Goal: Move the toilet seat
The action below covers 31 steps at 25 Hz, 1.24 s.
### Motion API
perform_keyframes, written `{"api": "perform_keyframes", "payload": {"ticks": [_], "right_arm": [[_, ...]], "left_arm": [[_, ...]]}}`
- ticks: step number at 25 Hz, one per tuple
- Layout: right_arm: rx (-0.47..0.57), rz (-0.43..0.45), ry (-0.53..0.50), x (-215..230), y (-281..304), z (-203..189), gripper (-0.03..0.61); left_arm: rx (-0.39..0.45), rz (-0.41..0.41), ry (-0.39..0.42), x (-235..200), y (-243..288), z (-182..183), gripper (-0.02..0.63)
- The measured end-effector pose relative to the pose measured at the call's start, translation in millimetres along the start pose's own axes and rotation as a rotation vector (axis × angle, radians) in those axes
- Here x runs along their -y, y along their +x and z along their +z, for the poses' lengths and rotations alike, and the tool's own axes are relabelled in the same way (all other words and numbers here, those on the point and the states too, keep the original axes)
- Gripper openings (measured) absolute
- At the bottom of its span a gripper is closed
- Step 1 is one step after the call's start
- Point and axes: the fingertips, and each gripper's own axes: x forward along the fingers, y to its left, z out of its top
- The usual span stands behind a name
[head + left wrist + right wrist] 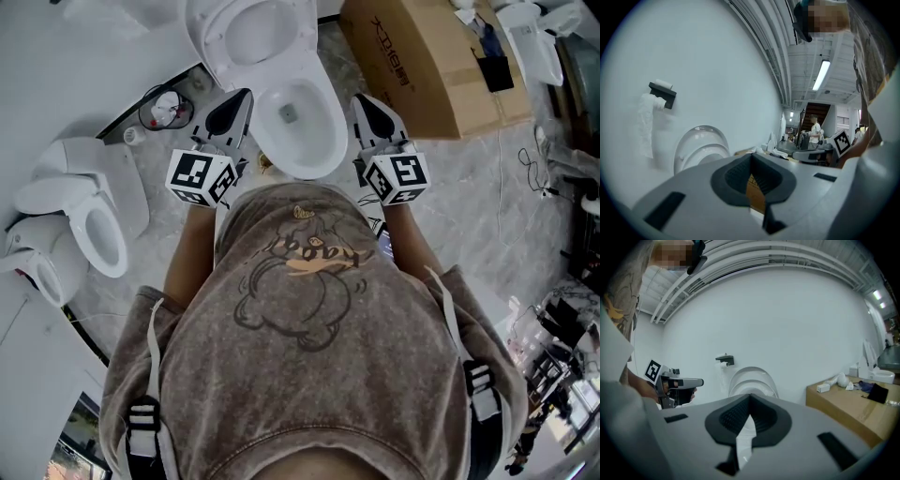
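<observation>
Two grippers, both empty: we hold the left gripper (pixel 232 108) and the right gripper (pixel 372 108) level at either side of the bowl (pixel 300 127). Their fingers (pixel 724 418) are pressed together with nothing between them. We judge this a ready stance ahead of the reach, since neither gripper touches the toilet.

The seat (pixel 214 47) stands tipped up at the back of the bowl, with the lid (pixel 255 30) behind it. Both gripper views show the pair as nested white arches straight ahead. The seat reads as hard, glossy plastic in a rounded ring. Closed fingers could push its rim, though we judge the gloss may let them slide.

The bowl is oval, glazed white. A tan cardboard box (pixel 427 61) sits on the marbled floor (pixel 487 187) to the right. A second toilet (pixel 89 220) sits to the left.
</observation>
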Motion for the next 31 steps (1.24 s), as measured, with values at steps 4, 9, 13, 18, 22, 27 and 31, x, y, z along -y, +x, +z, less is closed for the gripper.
{"api": "perform_keyframes", "payload": {"ticks": [4, 9, 13, 18, 22, 27, 31], "right_arm": [[0.01, 0.003, -0.001, 0.6, 2.5, 3.5, -0.002], [0.024, 0.016, 0.0, -3.5, 6.3, 10.4, -0.002], [0.027, 0.03, -0.001, -9.1, 11.2, 12.7, -0.002], [0.026, 0.031, 0.001, -10.5, 14.4, 14.2, -0.002], [0.027, 0.027, 0.003, -7.8, 15.7, 14.5, -0.002], [0.027, 0.029, 0.002, -10.3, 18.0, 16.3, -0.002], [0.023, 0.039, -0.001, -11.1, 21.2, 17.4, -0.002]], "left_arm": [[0.003, 0.006, -0.02, -2.2, 0.5, -0.7, 0.009], [0.013, 0.009, -0.031, -4.6, -1.6, 3.4, 0.008], [0.02, 0.011, -0.033, -7.0, -3.8, 7.5, 0.009], [0.026, 0.019, -0.05, -11.5, -4.0, 9.7, 0.008], [0.025, 0.029, -0.062, -15.1, -2.6, 9.3, 0.009], [0.023, 0.034, -0.075, -18.9, -1.6, 11.2, 0.009], [0.019, 0.033, -0.076, -20.8, 1.9, 11.8, 0.009]]}}
